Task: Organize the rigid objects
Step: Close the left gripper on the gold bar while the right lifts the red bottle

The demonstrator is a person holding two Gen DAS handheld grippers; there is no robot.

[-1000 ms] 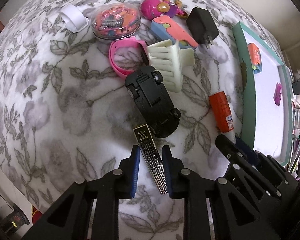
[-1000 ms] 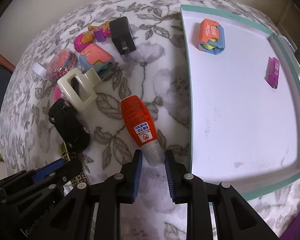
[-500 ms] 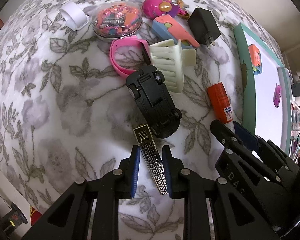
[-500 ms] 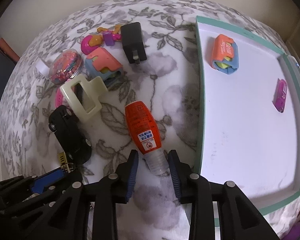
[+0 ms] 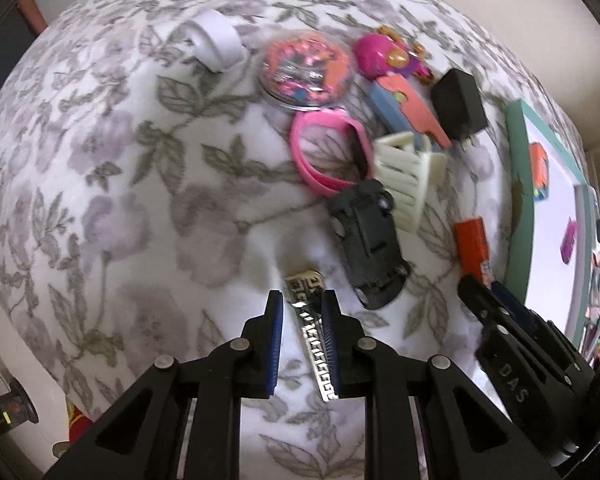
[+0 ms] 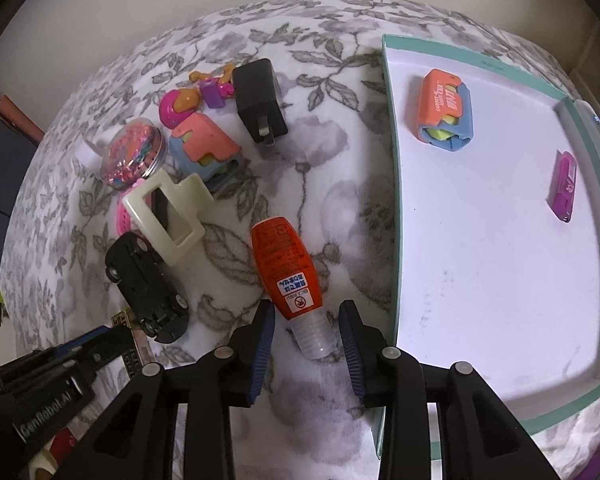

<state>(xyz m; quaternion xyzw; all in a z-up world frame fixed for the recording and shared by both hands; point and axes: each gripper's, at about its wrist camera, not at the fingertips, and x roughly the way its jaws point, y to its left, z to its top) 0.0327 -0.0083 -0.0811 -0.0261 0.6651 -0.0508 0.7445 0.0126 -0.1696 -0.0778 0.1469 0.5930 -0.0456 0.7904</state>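
A flat gold-and-black patterned metal strip (image 5: pixel 314 332) lies on the floral blanket between the fingers of my left gripper (image 5: pixel 301 296). The jaws are closing. The strip rests against the right pad, and blanket shows between it and the left pad. My right gripper (image 6: pixel 306 306) stands open around the clear cap of an orange glue bottle (image 6: pixel 284 264), with a gap on each side. The bottle lies on the blanket beside a white tray with a teal rim (image 6: pixel 392 200). The tray holds an orange-and-blue block (image 6: pixel 446 110) and a purple piece (image 6: pixel 562 186).
A black toy car (image 5: pixel 368 240) lies upside down just right of the strip. Behind it are a cream hair claw (image 5: pixel 404 176), a pink band (image 5: pixel 328 152), a round clear case (image 5: pixel 308 66), a black charger (image 5: pixel 458 106), a pink toy (image 5: pixel 388 54) and a white tape roll (image 5: pixel 216 42).
My right jaws opened off the glue bottle's cap, and the bottle stayed on the blanket. My left gripper slid left, taking the strip away from the toy car.
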